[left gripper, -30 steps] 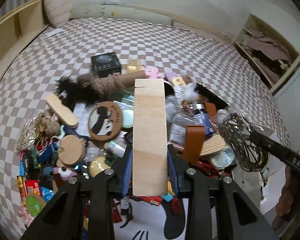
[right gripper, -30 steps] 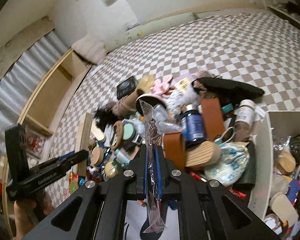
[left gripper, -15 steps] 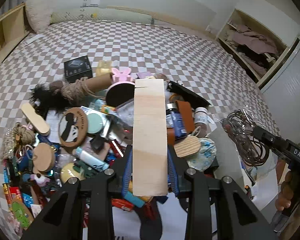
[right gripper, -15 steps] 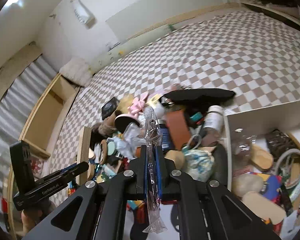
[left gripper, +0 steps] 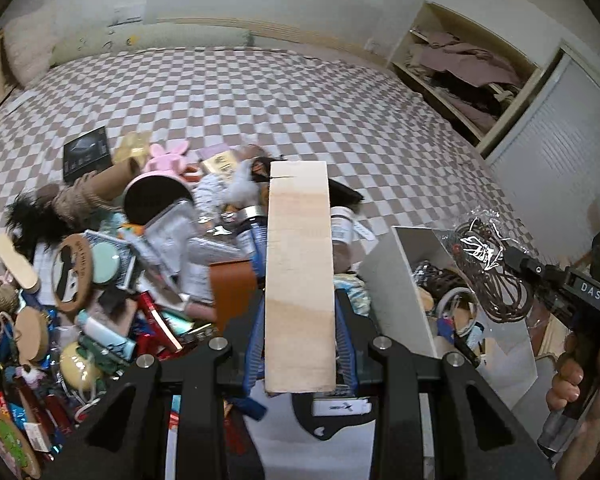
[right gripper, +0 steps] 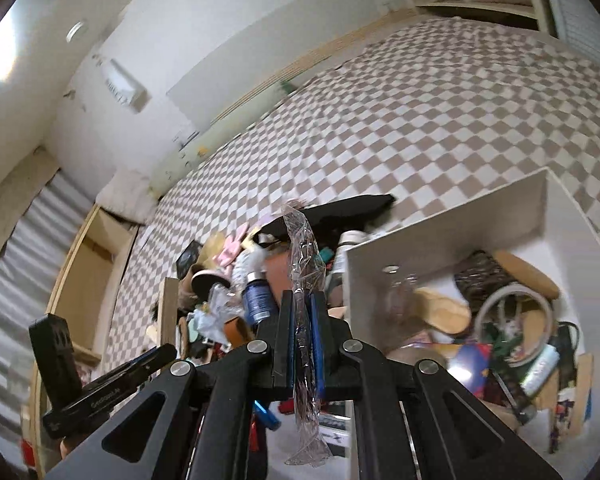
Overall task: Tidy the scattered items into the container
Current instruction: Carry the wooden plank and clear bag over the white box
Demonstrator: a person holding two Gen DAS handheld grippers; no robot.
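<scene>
Left wrist view, nearest the lens: the left claw [left gripper: 300,340] is clamped on a long pale wooden block [left gripper: 299,272], which juts forward above the clutter. Just to its right stands the open white box [left gripper: 392,280] that serves as container, already partly filled with a pale ring, flat wooden pieces and cords. In the right wrist view the right claw [right gripper: 304,328] is pinched tight on a clear crinkled plastic bag [right gripper: 305,264], whose coiled dark cord [left gripper: 496,280] dangles over the box. Beyond lies the heap of scattered items [left gripper: 140,260] on the checkered bedspread [left gripper: 300,100]: bottles, wooden discs, a pink plush, a black carton. I judge the job under way, with two pieces about to go in and most still outside.
</scene>
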